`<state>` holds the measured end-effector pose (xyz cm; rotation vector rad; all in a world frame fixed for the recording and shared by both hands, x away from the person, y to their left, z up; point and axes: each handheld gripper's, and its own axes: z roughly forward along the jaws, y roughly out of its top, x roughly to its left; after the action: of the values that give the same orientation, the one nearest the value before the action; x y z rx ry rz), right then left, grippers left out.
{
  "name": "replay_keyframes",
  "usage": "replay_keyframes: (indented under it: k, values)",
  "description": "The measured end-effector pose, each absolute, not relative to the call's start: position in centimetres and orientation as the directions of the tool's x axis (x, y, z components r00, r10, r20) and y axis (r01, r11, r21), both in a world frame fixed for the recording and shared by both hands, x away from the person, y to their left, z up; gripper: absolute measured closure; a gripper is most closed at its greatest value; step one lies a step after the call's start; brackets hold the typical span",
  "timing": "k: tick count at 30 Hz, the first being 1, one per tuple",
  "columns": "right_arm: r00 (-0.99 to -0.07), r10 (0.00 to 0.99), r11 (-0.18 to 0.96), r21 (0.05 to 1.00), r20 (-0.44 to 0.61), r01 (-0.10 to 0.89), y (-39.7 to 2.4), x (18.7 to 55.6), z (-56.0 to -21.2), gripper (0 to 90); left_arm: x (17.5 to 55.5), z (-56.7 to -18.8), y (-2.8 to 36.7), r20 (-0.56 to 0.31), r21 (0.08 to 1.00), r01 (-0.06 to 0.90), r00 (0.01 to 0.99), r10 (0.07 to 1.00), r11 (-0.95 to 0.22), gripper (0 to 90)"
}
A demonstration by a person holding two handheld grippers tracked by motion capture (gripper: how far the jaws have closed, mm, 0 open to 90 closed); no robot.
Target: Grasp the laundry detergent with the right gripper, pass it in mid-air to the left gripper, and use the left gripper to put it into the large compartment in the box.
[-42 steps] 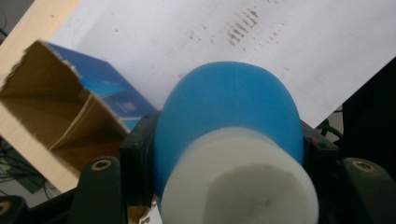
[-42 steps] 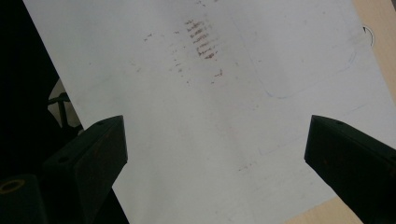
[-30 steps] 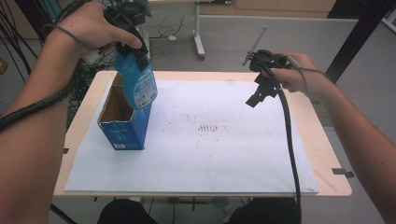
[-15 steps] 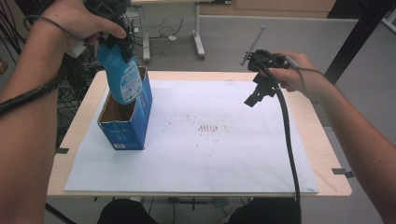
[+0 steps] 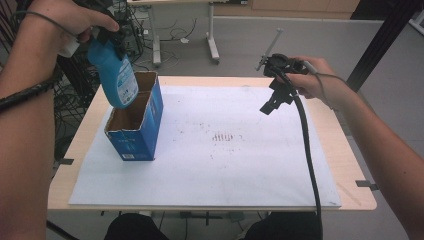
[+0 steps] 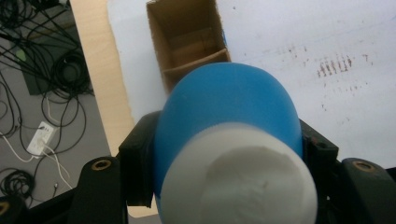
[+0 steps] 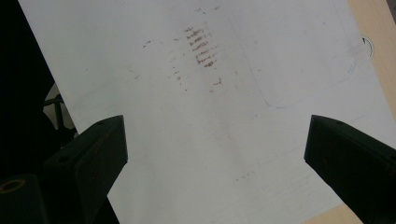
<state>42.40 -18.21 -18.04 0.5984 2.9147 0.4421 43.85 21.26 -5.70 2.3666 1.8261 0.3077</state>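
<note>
The person's left hand [image 5: 75, 20] is raised over the far left corner of the table [image 5: 210, 82], and the left gripper [image 5: 112, 37] in it has its jaws clamped on the upper part of a blue bottle [image 5: 116, 80] with a pale label. The bottle hangs clear of the table, tilted a little, its base just above the open top of a blue cardboard box [image 5: 135, 125]. From the left gripper view the bottle [image 6: 229, 121] bulges between the two black jaws, with a blurred white cap [image 6: 238, 182] nearest the camera, and the box [image 6: 189, 42] lies below with a cardboard divider across its brown inside.

The box stands upright on the left part of a large white sheet [image 5: 225, 165] that covers most of the tabletop. Near the middle of the sheet is a patch of short brown marks [image 5: 222, 136].

Over the far right part of the table the right hand [image 5: 312, 75] holds the right gripper [image 5: 270, 106] above the sheet, its thick black cable [image 5: 307, 160] trailing back toward the near edge. In the right gripper view its jaws stand wide apart with nothing between them, looking down on the white sheet [image 7: 210, 130] and the brown marks [image 7: 198, 46].

Beyond the table, on the grey floor, are the legs of a white stand [image 5: 212, 45], and tangled black cables [image 6: 42, 70] lie to the left.
</note>
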Motion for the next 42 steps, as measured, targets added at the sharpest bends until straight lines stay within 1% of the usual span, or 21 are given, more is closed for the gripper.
replay_keyframes:
  k: [6,10,16,22,28,34,42]
  values:
    - [-0.911,0.407,0.874,0.319,-0.07,0.367,-18.1,42.4,-18.1,5.8,44.3,-6.6,21.6,0.066,0.233,0.945,0.221,0.973,-0.23,37.5]
    - [-0.913,0.403,0.875,0.321,-0.067,0.363,-18.0,42.4,-18.3,5.8,44.6,-7.5,21.6,0.073,0.22,0.952,0.201,0.977,-0.212,37.5]
    - [-0.913,0.401,0.874,0.327,-0.067,0.36,-17.9,42.4,-18.5,5.8,45.1,-9.2,22.1,0.056,0.224,0.958,0.168,0.984,-0.177,37.5]
    - [-0.911,0.406,0.871,0.329,-0.067,0.364,-17.8,42.5,-18.6,5.8,45.5,-11.5,22.6,0.061,0.22,0.964,0.143,0.988,-0.153,37.5]
    - [-0.915,0.399,0.872,0.334,-0.066,0.357,-17.6,42.4,-18.7,5.8,45.8,-14.1,22.9,0.044,0.204,0.969,0.131,0.99,-0.137,37.5]
    - [-0.913,0.403,0.871,0.335,-0.064,0.36,-17.6,42.5,-18.9,6.1,46.1,-16.9,22.9,0.044,0.192,0.974,0.111,0.993,-0.117,37.5]
    - [-0.912,0.407,0.87,0.332,-0.061,0.366,-17.6,42.6,-19.1,6.1,46.3,-19.7,22.8,0.053,0.181,0.978,0.09,0.994,-0.099,37.5]
